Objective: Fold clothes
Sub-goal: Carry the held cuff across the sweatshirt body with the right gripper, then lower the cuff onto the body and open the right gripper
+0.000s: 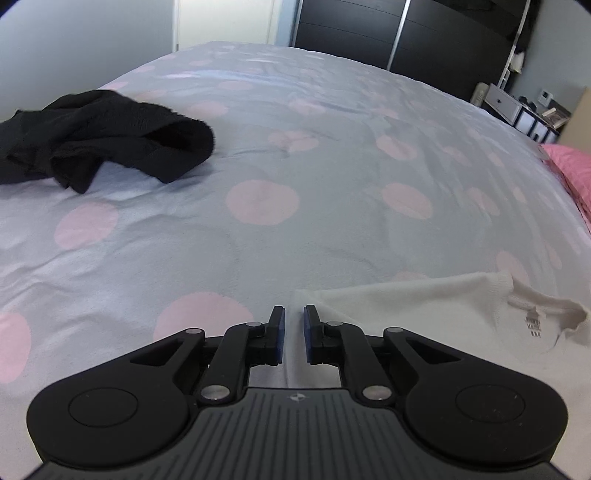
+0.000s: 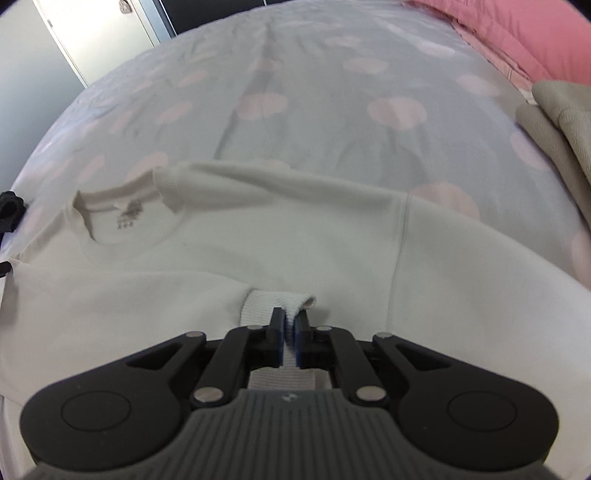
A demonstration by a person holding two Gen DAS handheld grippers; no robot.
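Sweatshirt [image 2: 258,240], cream, lies spread flat on the bed [image 2: 332,92] at the near edge of the spotted cover; its lower part is cut off by the frame and by the tool bodies, so hem not visible. Collar [image 2: 122,218] sits left in the right wrist view, with a printed neck label too blurred to read. Long axis of the body runs near to far, collar at the far end. One sleeve is folded across the chest, its ribbed cuff [image 2: 273,301] toward the near side. Right hand-held gripper [image 2: 290,321] has jaws narrowed onto that cuff, rib fabric pinched between the pads. Left hand-held gripper [image 1: 293,319] shows a narrow gap with a cream fabric edge running between the jaws; whether the pads press it, cannot tell. Black garment [image 1: 103,136] lies crumpled at far left, partly cut off. Pink pillow [image 2: 517,33] far right, grey-beige cloth [image 2: 561,125] beside it, shape unclear.
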